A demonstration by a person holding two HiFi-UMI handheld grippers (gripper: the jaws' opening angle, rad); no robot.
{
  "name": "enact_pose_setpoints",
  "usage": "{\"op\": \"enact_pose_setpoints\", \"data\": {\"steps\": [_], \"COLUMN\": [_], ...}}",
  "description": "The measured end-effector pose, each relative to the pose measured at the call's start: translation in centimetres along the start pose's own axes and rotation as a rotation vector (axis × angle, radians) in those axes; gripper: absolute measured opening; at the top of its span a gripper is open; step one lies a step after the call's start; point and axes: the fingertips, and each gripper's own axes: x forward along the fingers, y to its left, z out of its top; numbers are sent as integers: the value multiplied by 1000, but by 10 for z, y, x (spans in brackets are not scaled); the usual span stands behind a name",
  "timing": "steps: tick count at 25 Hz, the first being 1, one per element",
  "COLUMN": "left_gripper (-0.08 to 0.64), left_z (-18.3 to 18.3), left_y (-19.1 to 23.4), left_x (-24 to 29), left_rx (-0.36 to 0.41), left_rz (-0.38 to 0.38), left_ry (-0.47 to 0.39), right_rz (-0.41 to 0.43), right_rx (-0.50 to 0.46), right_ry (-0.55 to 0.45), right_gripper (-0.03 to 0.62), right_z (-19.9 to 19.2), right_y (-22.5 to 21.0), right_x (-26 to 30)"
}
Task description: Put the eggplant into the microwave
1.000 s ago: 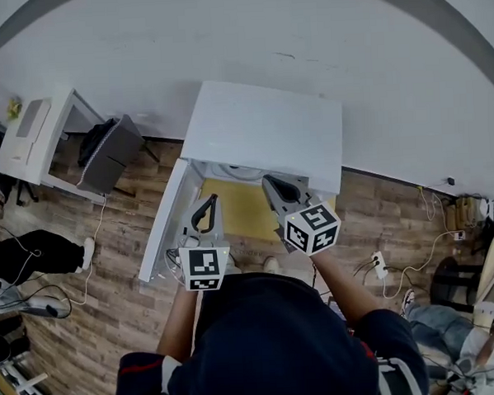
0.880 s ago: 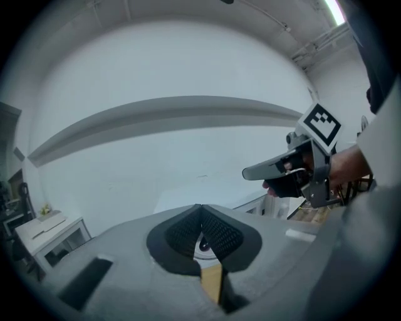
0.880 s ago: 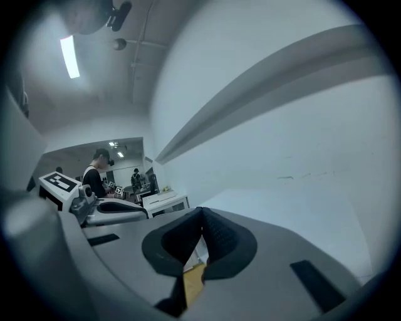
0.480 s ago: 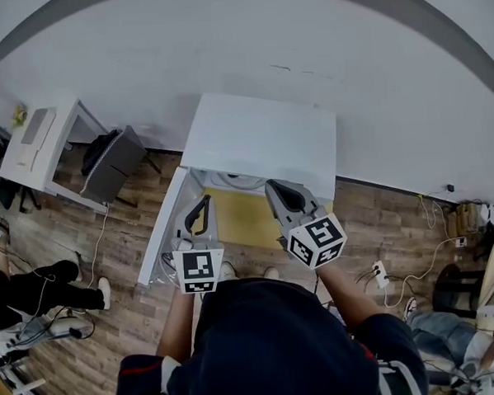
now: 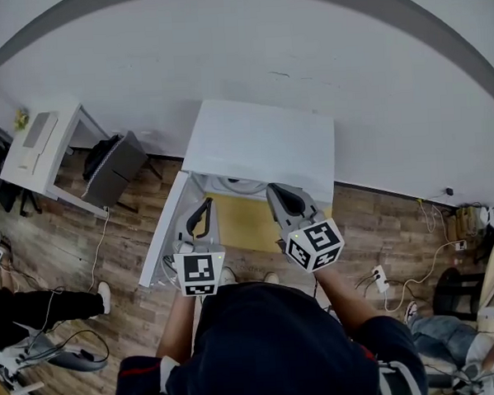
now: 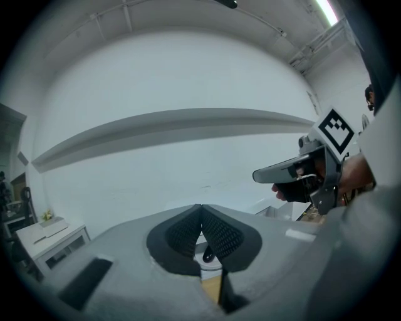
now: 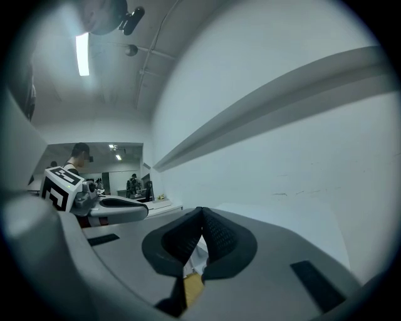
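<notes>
No eggplant shows in any view. A white microwave (image 5: 261, 142) stands below me against the wall, its door (image 5: 161, 232) swung open to the left. A pale round plate (image 5: 228, 183) shows at its mouth, with a yellow surface (image 5: 241, 219) in front. My left gripper (image 5: 204, 205) hangs over the door side, shut, with nothing between its pads (image 6: 201, 208). My right gripper (image 5: 273, 189) hangs over the right of the yellow surface, also shut and empty (image 7: 202, 210). Each gripper shows in the other's view: the right gripper (image 6: 258, 176) and the left gripper (image 7: 143, 210).
A white wall runs behind the microwave. A white desk (image 5: 38, 146) and a dark chair (image 5: 109, 163) stand at the left on the wooden floor. Cables and a power strip (image 5: 379, 268) lie at the right. A person's legs (image 5: 38, 307) show at the left.
Both grippers have risen a little toward the head camera, still shut. The person at the left has moved on across the floor.
</notes>
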Motion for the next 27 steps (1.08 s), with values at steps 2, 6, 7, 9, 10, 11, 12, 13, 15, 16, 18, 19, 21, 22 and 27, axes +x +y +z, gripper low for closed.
{"op": "enact_pose_setpoints", "data": {"steps": [2,6,7,9,10,11,12,13,15,16,18,19,21,22,27], "left_gripper": [15,15,15,15,15,15,15,15,15,15,15,15,15,15,15], "left_z": [0,1,1,2,2,2,2,2,2,2,2,3,3,3,4], "left_y": [0,0,1,1,1,1,1,1,0,0,-2,-2,-3,-4,-6], "left_x": [-1,-2,-2,-3,-4,-4,-4,-4,-4,-5,-5,-5,-4,-4,-4], "left_rx": [-8,-11,-11,-13,-13,-14,-14,-14,-14,-14,-14,-14,-12,-10,-1], "left_rz": [-1,-2,-2,1,2,4,5,6,6,5,4,2,-1,-2,2], "left_ry": [-1,-7,-8,-12,-13,-13,-14,-13,-11,-10,-10,-10,-11,-11,-18], "right_rz": [-9,-22,-22,-23,-24,-25,-25,-25,-24,-25,-28,-30,-33,-34,-39], "right_rx": [-4,-16,-17,-20,-22,-23,-23,-22,-20,-19,-18,-17,-17,-17,-12], "right_ry": [-5,-8,-7,-6,-6,-5,-5,-4,-3,-3,-6,-6,-6,-6,-8], "right_gripper": [11,11,11,11,11,11,11,11,11,11,11,11,11,11,11], "right_z": [0,0,0,-1,-1,-1,-2,-3,-3,-3,-3,-3,-3,-3,-4], "right_y": [-2,-2,-1,-1,-1,-1,-1,-1,-2,-2,-2,-3,-4,-5,-8], "right_x": [0,0,1,2,2,2,2,2,2,2,2,2,2,2,1]}}
